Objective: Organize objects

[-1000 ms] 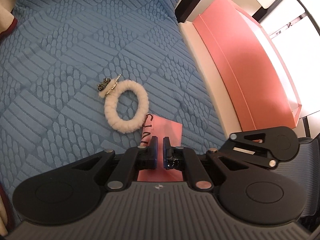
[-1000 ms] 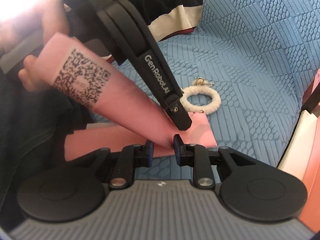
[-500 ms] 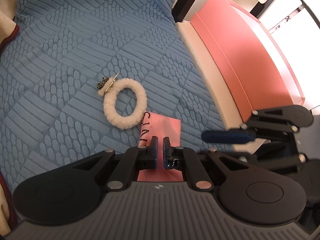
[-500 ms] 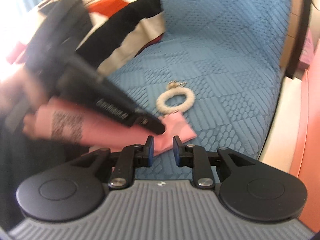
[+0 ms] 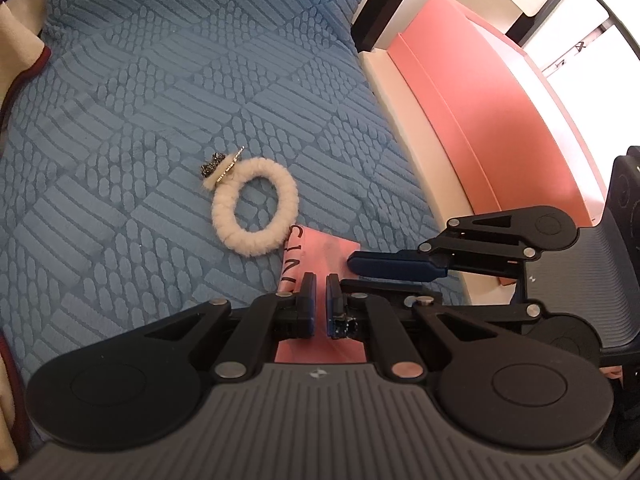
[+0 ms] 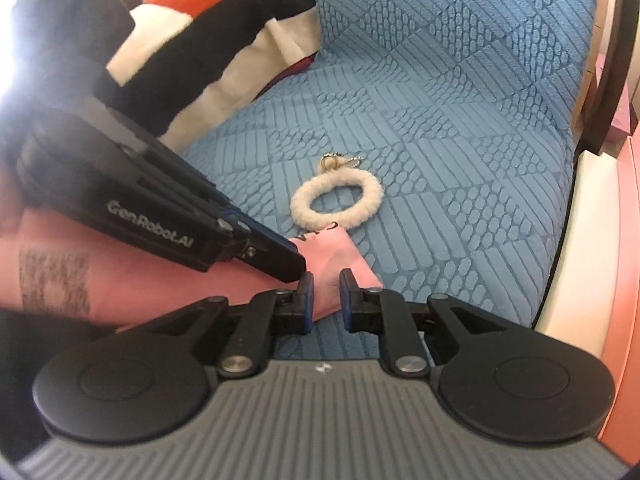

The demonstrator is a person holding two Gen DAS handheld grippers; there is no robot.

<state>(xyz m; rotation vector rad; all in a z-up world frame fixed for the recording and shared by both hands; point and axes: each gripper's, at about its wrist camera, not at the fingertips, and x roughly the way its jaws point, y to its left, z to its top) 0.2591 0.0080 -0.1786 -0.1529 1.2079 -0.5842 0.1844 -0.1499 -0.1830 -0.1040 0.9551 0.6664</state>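
A pink cloth pouch point(image 5: 324, 252) with dark lettering lies on the blue textured bedspread point(image 5: 160, 100). A white fluffy hair ring point(image 5: 256, 210) with a small dark charm lies just beyond it, touching the pouch's far edge. My left gripper point(image 5: 320, 300) is nearly shut on the pouch. In the right wrist view its fingers pinch the pouch point(image 6: 332, 252) from the left. My right gripper point(image 6: 326, 284) is open a little, its fingers just over the pouch's near corner. The hair ring point(image 6: 336, 204) shows past it.
A striped black, white and red blanket point(image 6: 192, 28) lies at the bed's left side. A cream and pink bed frame point(image 5: 480, 140) runs along the right edge. A dark blue office chair point(image 5: 600, 264) stands beyond it.
My right gripper swung back toward the pouch and now hovers at its near corner. The left gripper held still on the pouch. The hair ring has not moved.
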